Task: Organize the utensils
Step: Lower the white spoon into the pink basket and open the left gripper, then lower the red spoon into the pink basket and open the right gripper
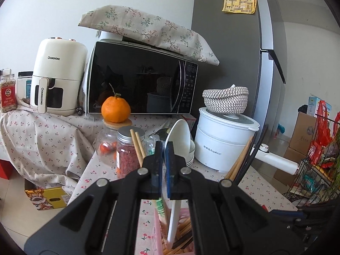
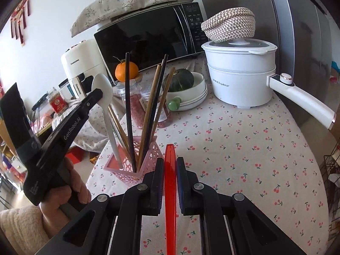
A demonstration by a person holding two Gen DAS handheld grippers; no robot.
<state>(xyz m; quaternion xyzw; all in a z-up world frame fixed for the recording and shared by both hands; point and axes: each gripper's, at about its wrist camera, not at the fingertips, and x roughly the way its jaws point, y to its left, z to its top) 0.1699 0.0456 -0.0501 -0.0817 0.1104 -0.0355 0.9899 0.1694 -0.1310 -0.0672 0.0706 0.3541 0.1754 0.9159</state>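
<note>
A pink lattice utensil holder (image 2: 129,165) stands on the cherry-print tablecloth (image 2: 244,140), holding several chopsticks (image 2: 148,114). My left gripper (image 1: 163,150) is shut on a white spoon (image 1: 178,136) near its bowl; the spoon's handle (image 1: 173,223) reaches down into the holder (image 1: 157,229). In the right wrist view the left gripper (image 2: 96,97) and the spoon (image 2: 102,89) show above the holder. My right gripper (image 2: 170,163) is shut on a red utensil (image 2: 170,191), held just right of the holder.
A white electric pot (image 2: 240,72) with a long handle (image 2: 308,104) and a woven basket (image 2: 229,25) on top stands at the back right. Stacked white bowls (image 2: 191,97) hold a green squash. Jars (image 1: 127,148), an orange (image 1: 115,110), a microwave (image 1: 140,78) and an air fryer (image 1: 57,78) stand behind.
</note>
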